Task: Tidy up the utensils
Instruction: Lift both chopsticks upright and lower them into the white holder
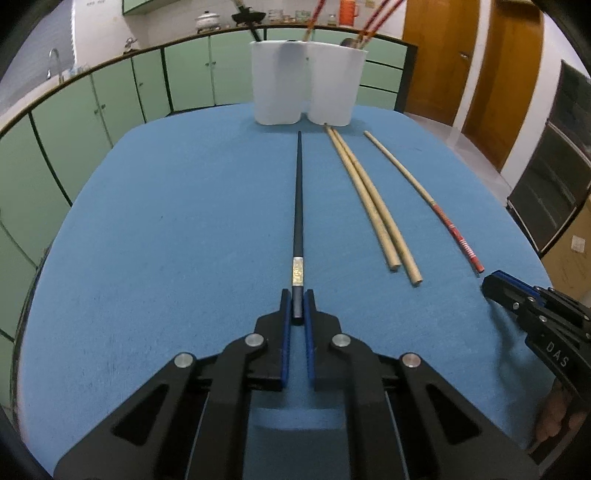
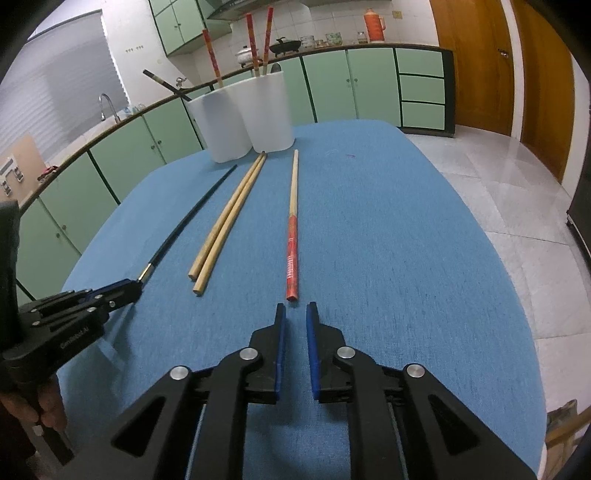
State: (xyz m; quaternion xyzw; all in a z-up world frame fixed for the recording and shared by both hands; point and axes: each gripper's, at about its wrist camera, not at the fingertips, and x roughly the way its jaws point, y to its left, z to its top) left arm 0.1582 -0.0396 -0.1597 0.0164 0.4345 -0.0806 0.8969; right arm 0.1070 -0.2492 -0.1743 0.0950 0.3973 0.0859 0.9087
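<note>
A blue cloth-covered table point(image 1: 166, 221) fills the near ground. Beyond it runs a curved row of pale green cabinet doors point(image 1: 110, 99) under a dark-edged counter. On the counter's far left stands a chrome tap point(image 2: 105, 105). Farther right along the counter sit a white lidded pot point(image 2: 245, 51), a black wok point(image 2: 286, 45) and an orange thermos flask point(image 2: 373, 24). White wall tiles point(image 2: 332, 16) back them. Brown wooden doors point(image 2: 476, 59) stand at the far right, above a glossy pale tiled floor point(image 2: 498, 177).
</note>
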